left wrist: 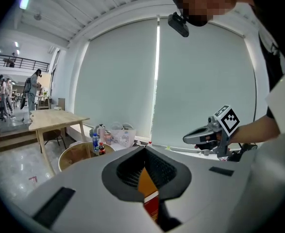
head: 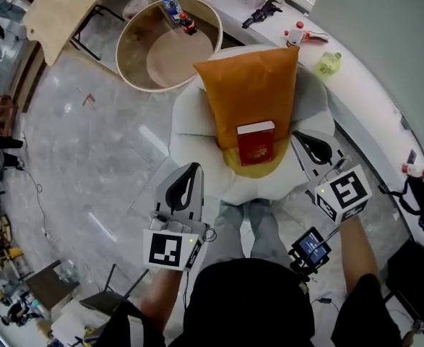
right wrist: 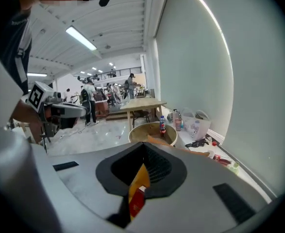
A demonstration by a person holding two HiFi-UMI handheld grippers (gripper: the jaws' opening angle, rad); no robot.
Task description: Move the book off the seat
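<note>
A red book (head: 256,143) stands on the white seat (head: 190,121), leaning against an orange cushion (head: 251,92). My left gripper (head: 193,169) hovers at the seat's front left edge, its jaws together and empty. My right gripper (head: 299,136) hangs just right of the book, jaws also together with nothing in them. In the left gripper view the book (left wrist: 152,206) and cushion (left wrist: 144,181) show through the slit below the shut left gripper (left wrist: 144,152). The right gripper view shows the book (right wrist: 136,203) the same way under the right gripper (right wrist: 143,147).
A round wooden tub (head: 170,45) with bottles stands behind the seat on the left. A white ledge (head: 370,100) along the window carries bottles and a black tool (head: 264,10). A wooden table (head: 67,6) is at the far left. The person's legs (head: 258,230) touch the seat's front.
</note>
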